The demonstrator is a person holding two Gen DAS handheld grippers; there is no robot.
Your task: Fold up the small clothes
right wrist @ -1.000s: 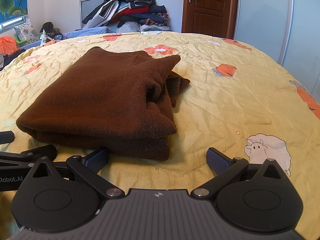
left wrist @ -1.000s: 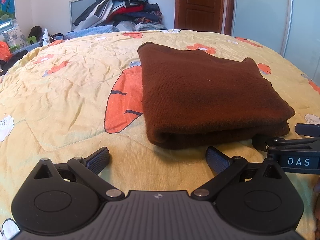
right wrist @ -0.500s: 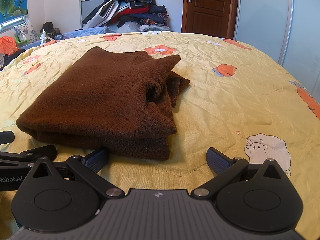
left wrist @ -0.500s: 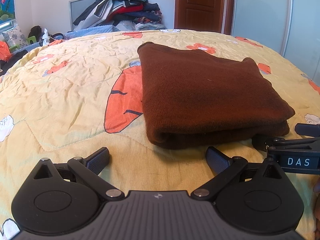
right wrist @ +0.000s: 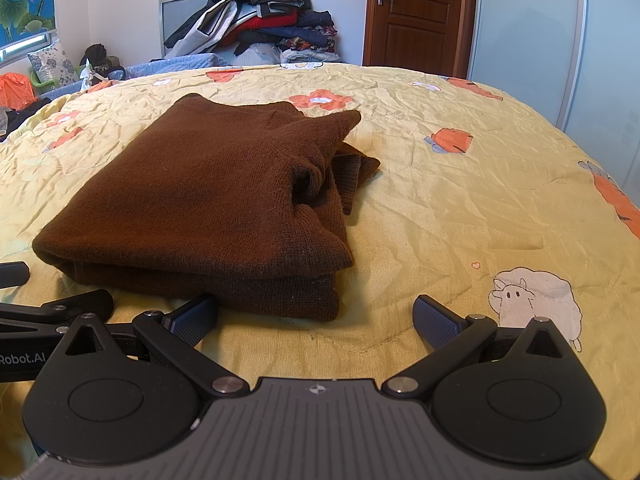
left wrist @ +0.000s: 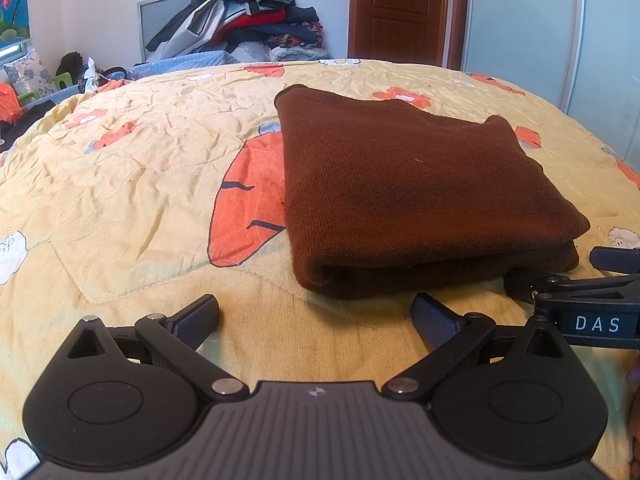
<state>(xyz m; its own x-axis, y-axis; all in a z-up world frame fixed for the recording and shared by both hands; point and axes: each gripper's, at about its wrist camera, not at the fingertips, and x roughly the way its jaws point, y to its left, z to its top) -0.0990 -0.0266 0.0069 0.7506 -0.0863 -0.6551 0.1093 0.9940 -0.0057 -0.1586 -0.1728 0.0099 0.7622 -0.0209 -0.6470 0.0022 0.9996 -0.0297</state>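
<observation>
Folded brown sweater (left wrist: 420, 196) on bed, both grippers spread & empty.

We see the sweater lying in a thick folded stack on the yellow quilt (left wrist: 132, 184) w/ orange print: center-right of frame in left wrist view, center-left in right wrist view (right wrist: 208, 200). A ribbed cuff pokes out at its right edge in right view. Left gripper (left wrist: 316, 316) low at bottom center, fingers wide apart, nothing btwn them, just short of the sweater's near fold. Right gripper (right wrist: 316, 316) likewise apart, holding nothing; its left pad (right wrist: 196, 318) sits right at the near edge of the stack, contact unclear. Each gripper shows at the other view's side edge. Clothes pile (right wrist: 264, 20) upper center by wall, brown door (right wrist: 416, 12) upper right.
</observation>
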